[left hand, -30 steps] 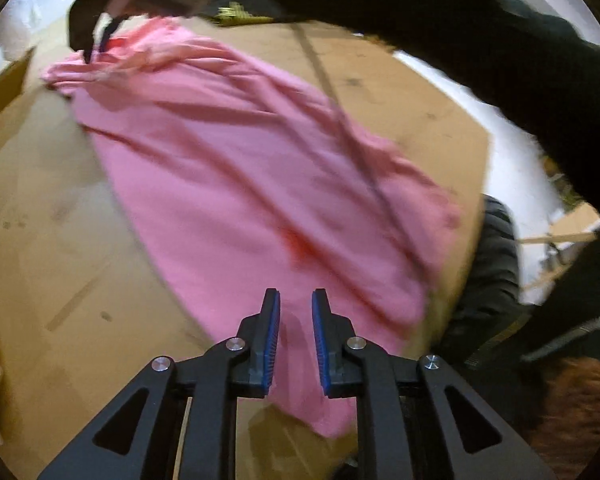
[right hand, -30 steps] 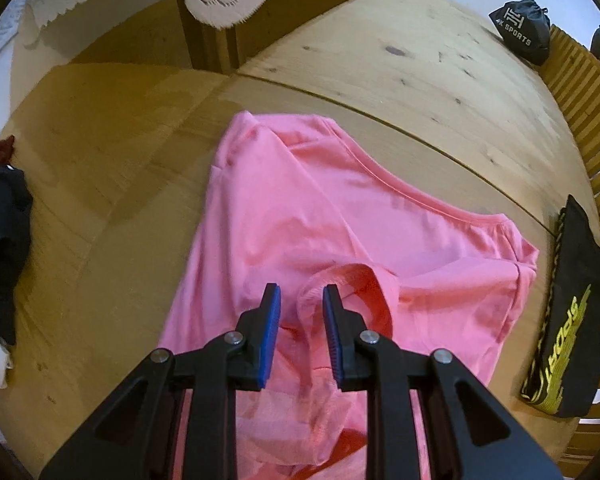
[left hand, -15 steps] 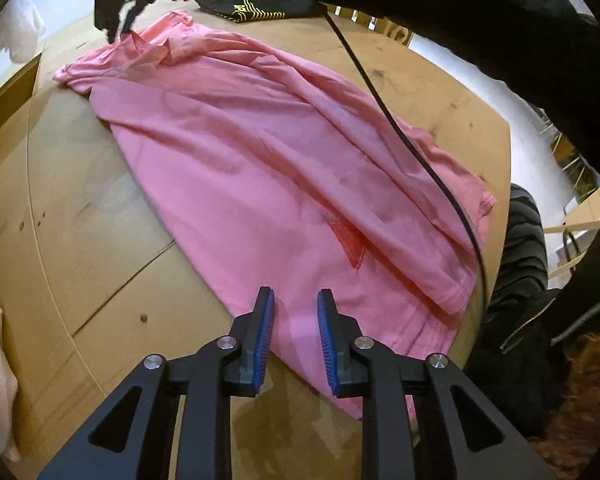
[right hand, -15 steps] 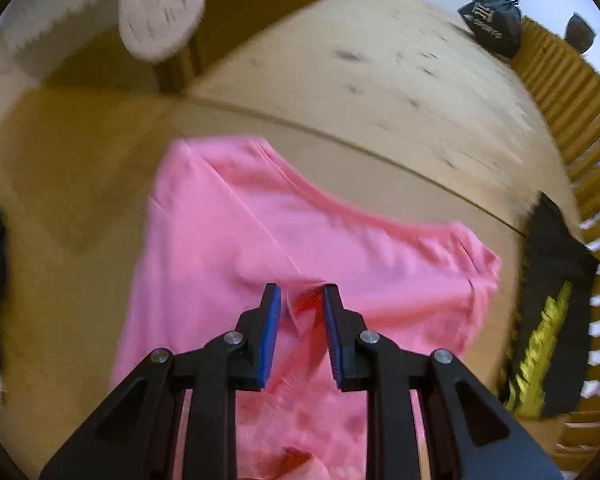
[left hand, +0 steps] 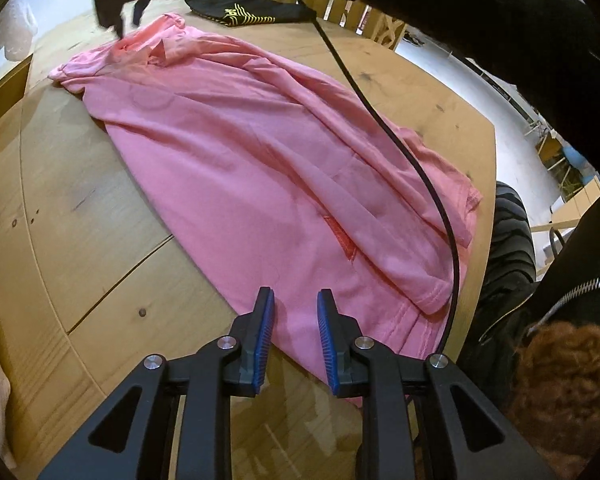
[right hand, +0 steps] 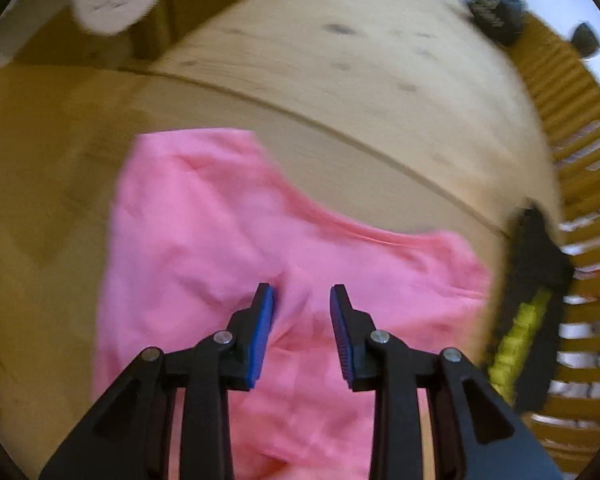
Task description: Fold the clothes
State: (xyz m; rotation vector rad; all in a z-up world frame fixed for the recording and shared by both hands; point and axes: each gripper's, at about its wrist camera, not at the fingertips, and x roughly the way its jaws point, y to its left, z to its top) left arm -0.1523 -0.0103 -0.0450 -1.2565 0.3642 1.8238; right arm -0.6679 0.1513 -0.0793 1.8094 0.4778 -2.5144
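Observation:
A pink T-shirt [left hand: 236,152] lies spread lengthwise on the wooden table [left hand: 60,208], creased and partly folded along its right side. My left gripper [left hand: 293,304] is open and empty, just above the shirt's near hem. In the right wrist view the shirt's collar end [right hand: 228,232] fills the middle, blurred by motion. My right gripper [right hand: 302,294] is open and empty above the collar area. It also shows in the left wrist view [left hand: 128,12], held by a hand over the shirt's far end.
A black garment with yellow print [left hand: 240,14] lies at the table's far edge, also at the right of the right wrist view [right hand: 528,304]. A black cable [left hand: 412,160] crosses the shirt. A slatted wooden bench [right hand: 572,128] and a black bag [right hand: 492,8] stand beyond.
My right gripper has opened and let go of the fold of pink fabric near the collar, and it has lifted. My left gripper has opened a little wider and drawn back toward the hem.

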